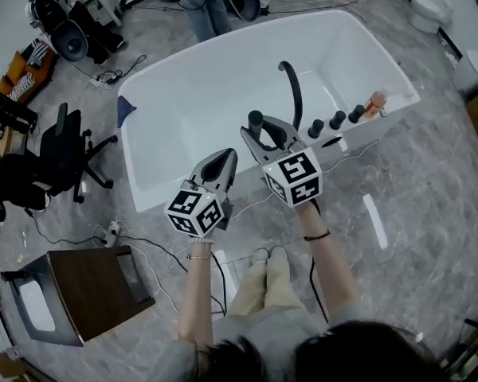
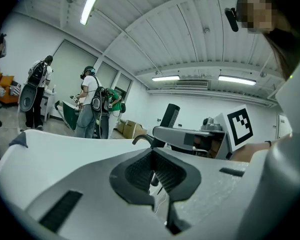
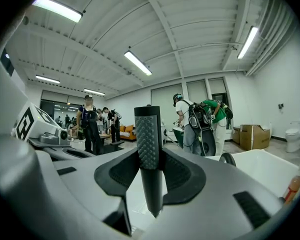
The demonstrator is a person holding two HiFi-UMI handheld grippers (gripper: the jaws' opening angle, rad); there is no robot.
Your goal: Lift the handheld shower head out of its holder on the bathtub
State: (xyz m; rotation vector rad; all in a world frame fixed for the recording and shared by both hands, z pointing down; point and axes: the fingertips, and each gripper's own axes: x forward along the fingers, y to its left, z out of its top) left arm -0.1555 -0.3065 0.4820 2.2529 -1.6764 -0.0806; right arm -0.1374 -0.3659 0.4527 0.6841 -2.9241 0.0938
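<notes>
Jaws of right gripper (image 1: 264, 136) clamp shower head (image 3: 147, 134) upright above near rim of bathtub (image 1: 183, 60); left gripper (image 1: 224, 162) closed, empty, just left.

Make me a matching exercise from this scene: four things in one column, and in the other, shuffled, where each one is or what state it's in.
Things
1. shower head
2. orange bottle
3. left claw
4. office chair

Places or states
A. shut, nothing in it
B. on the floor beside the bathtub
C. gripped in the right claw
D. standing on the bathtub rim by the black knobs

Pairs: 1-C, 2-D, 3-A, 4-B
</notes>
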